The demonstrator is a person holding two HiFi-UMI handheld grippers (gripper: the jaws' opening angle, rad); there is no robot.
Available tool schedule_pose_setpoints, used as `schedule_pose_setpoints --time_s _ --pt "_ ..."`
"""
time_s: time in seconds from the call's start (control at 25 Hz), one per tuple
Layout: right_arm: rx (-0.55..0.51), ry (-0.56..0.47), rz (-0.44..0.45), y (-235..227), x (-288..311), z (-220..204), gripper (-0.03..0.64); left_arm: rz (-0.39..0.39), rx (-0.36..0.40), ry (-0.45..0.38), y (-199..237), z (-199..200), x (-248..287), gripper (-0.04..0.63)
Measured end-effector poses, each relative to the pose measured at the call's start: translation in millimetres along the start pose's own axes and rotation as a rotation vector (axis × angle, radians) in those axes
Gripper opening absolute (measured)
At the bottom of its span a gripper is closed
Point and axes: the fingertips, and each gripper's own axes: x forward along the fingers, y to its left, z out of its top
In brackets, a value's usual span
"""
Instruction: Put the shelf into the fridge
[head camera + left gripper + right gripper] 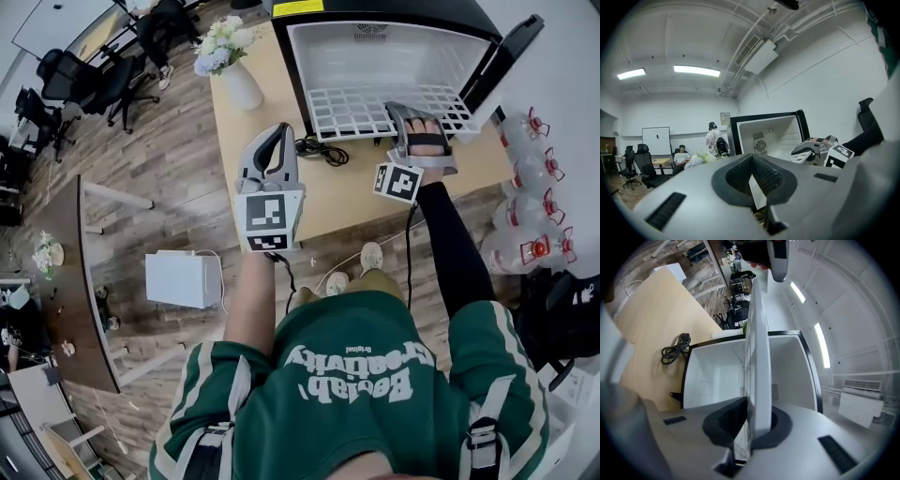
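Right gripper (pixel 409 110) is pinching the front edge of the white wire shelf (pixel 361 111), jaws nearly closed on it (thin rim, barely any gap). The shelf sits partway inside the open mini fridge (pixel 323 52) on the wooden table (pixel 347 192). Left gripper (pixel 278 133) hovers off to the side, jaws pressed together, empty.

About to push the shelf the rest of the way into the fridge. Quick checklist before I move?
1. Grip of right gripper on white wire shelf: ok, clamped on its front edge.
2. Black mini fridge with door open: ok.
3. White cavity free of obstacles: ok.
4. Shelf edges lined up with side rails: cannot tell.
5. Black coiled cable clear of shelf: ok, but it lies close to the front corner on the light wooden table.
6. Position of left gripper: ok, shut, empty, away from the opening.
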Motion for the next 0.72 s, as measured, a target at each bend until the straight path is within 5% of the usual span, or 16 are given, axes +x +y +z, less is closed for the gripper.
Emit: schedule_pose_setpoints --time_s 0.72 --pt "-0.045 0.083 0.005 13.4 21.5 2.1 0.028 -0.008 -0.004 0.02 4.8 -11.5 8.4 -0.002"
